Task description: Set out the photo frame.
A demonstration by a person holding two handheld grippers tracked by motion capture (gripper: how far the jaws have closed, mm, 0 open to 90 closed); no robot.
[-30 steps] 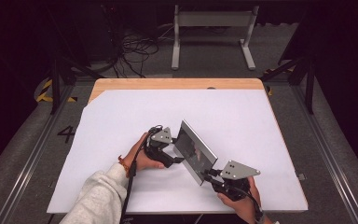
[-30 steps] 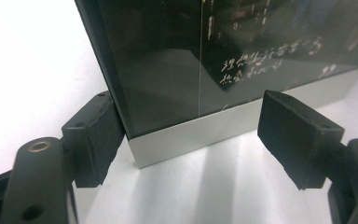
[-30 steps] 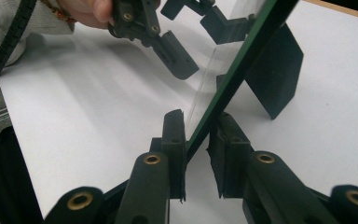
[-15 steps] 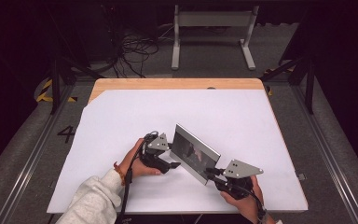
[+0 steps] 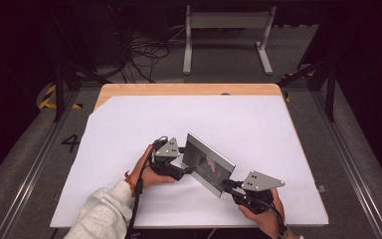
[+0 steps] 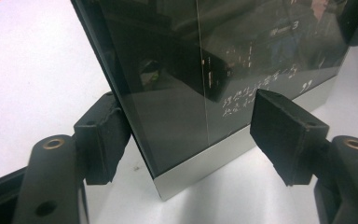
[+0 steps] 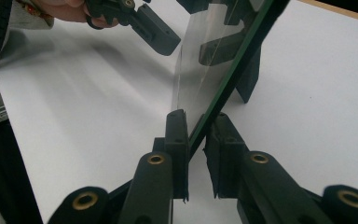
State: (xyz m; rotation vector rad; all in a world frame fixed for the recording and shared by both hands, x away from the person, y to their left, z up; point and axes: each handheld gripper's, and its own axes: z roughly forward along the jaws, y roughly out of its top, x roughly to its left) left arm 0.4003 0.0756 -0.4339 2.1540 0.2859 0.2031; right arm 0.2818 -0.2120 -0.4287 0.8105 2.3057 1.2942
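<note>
A dark glass-fronted picture frame (image 5: 209, 164) with a silver rim stands tilted on the white tabletop (image 5: 258, 124), near its front middle. My left gripper (image 5: 189, 172) is open at the frame's left end. In the left gripper view its jaws straddle the frame's lower corner (image 6: 191, 70), and the left gripper (image 6: 186, 100) has one pad behind the frame and one in front of it. My right gripper (image 5: 225, 185) is shut on the frame's right end. The right gripper (image 7: 198, 116) pinches the thin edge of the frame (image 7: 233, 70); the left gripper's finger (image 7: 154, 28) shows beyond.
A prop leg (image 7: 249, 79) juts from the frame's back. A wooden strip (image 5: 189, 89) edges the table's far side. Beyond it on the floor are a metal stand (image 5: 226, 30) and loose cables (image 5: 144, 50). Rails run along both sides.
The frame has swung a little and shifted slightly toward the near edge, and both hands have drifted with it. The right gripper has kept its hold throughout.
</note>
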